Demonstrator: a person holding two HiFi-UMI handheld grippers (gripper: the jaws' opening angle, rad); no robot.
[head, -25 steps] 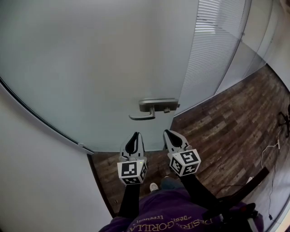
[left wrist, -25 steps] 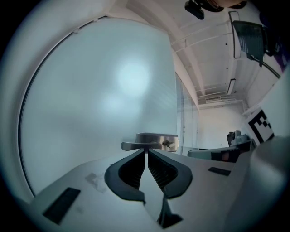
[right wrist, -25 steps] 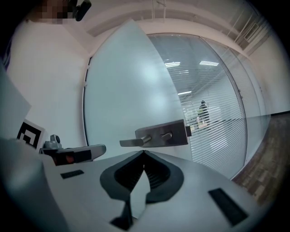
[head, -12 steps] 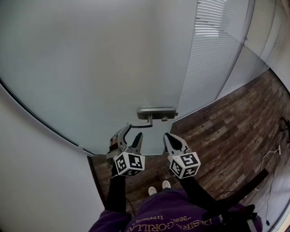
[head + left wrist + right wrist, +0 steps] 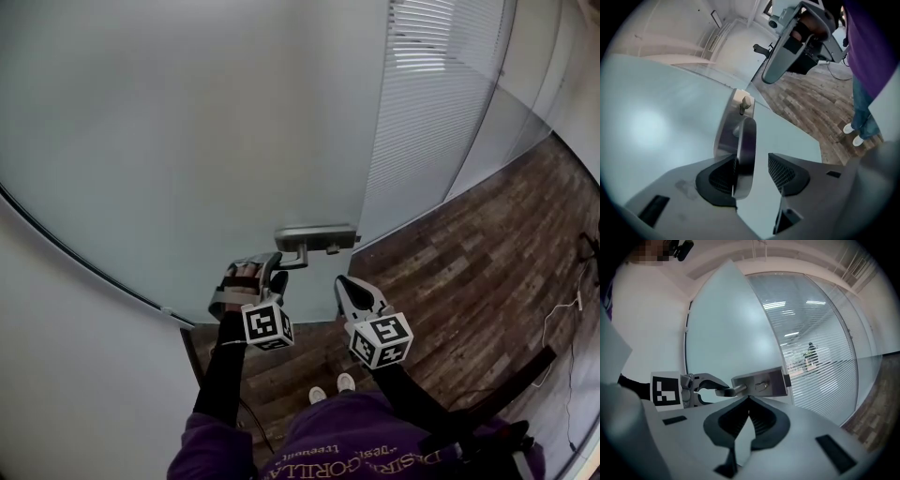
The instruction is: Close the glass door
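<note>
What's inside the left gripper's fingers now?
The silver metal lever handle of the frosted glass door, beside one pad; contact there is hidden by the lever. The fingers have just been opening.

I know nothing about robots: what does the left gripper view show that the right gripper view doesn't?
Only the left gripper view: the person's white shoes and the right tool seen from outside. Only the right gripper view: the right tool's own jaws, closed together with nothing between, and the left tool's marker cube. Both: the frosted glass door, its metal handle, and the left tool, whose jaws have just been opening and stand apart with the handle between them.
</note>
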